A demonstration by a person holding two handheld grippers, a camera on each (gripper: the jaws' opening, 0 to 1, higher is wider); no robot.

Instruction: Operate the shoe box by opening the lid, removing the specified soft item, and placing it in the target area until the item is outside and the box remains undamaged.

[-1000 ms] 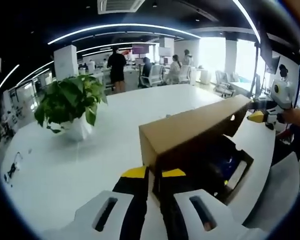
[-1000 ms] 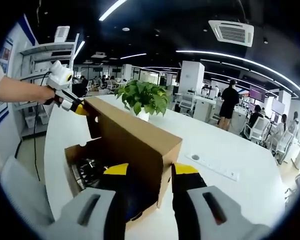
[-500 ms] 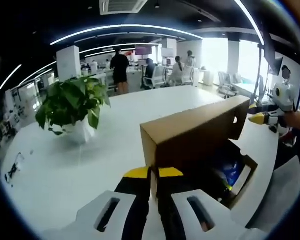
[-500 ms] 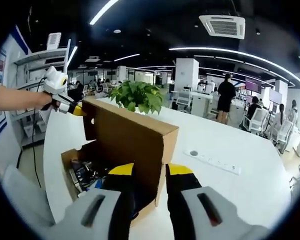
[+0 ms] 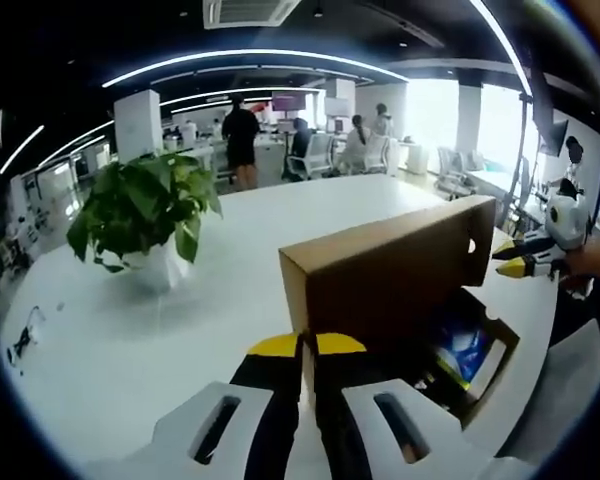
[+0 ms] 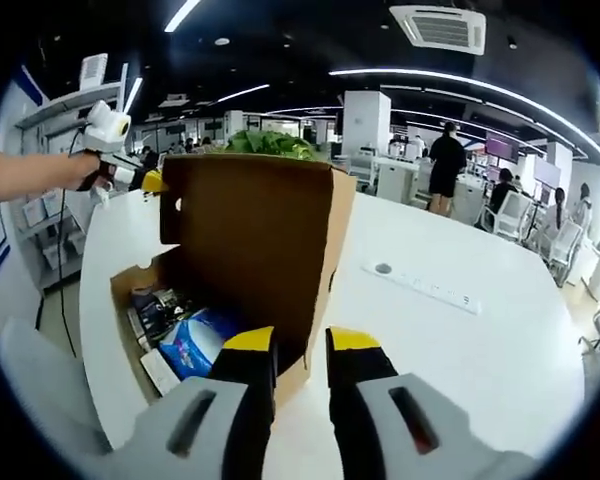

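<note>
Right gripper view: a white table (image 6: 480,340) was seen bearing the brown cardboard shoe box (image 6: 250,250), lid raised upright; a blue soft packet (image 6: 195,345) lay inside. The lid's corners were pinched by the right gripper (image 6: 288,345) and left gripper (image 5: 308,348).

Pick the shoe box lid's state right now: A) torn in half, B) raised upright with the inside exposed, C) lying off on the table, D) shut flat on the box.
B: the lid stands upright above the shoe box, and a blue packet shows inside.
</note>
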